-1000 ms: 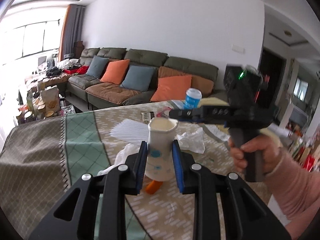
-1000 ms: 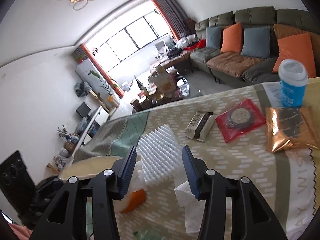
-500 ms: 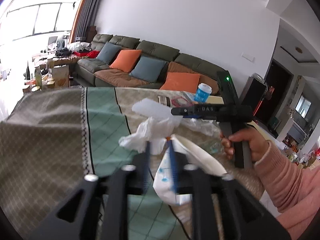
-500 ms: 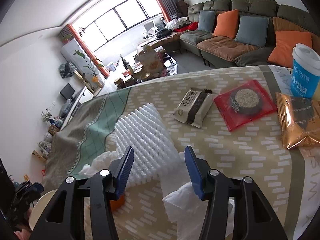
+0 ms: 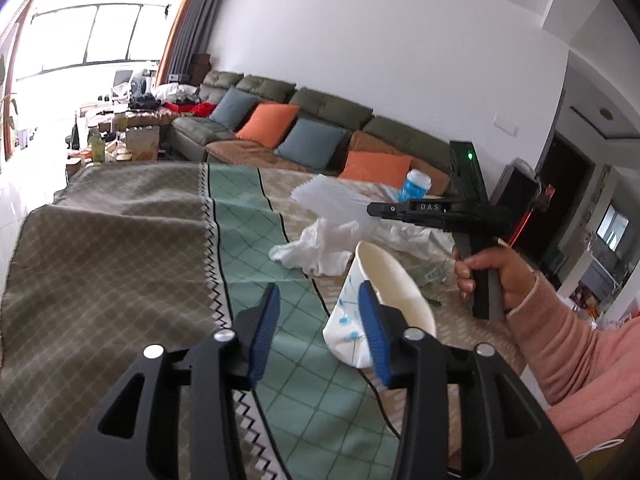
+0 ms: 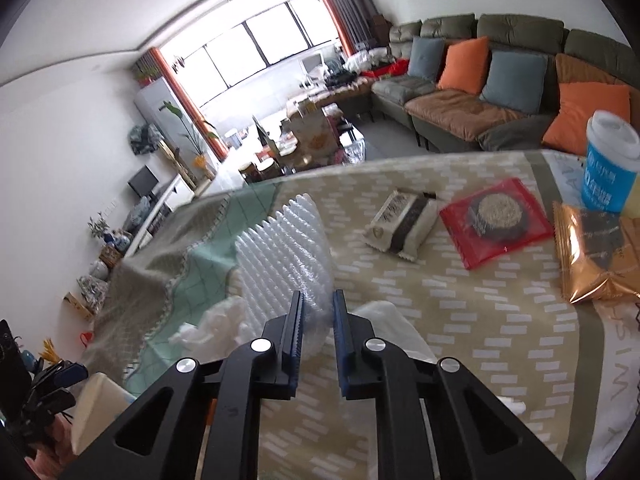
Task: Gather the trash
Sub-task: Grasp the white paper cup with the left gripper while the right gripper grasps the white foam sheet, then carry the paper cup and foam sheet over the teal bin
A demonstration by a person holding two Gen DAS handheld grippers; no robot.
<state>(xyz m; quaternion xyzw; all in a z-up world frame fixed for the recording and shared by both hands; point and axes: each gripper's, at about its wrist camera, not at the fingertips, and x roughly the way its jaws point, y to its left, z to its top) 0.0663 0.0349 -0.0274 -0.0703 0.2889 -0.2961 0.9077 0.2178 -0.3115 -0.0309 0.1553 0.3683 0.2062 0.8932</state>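
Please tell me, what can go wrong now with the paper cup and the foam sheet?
The left gripper is opening, and the paper cup leans tilted against only one finger, near the table edge; it may tip or roll off. The right gripper is closing on the foam sheet by its near edge only, so the sheet may slip out or drag the tissue beside it.
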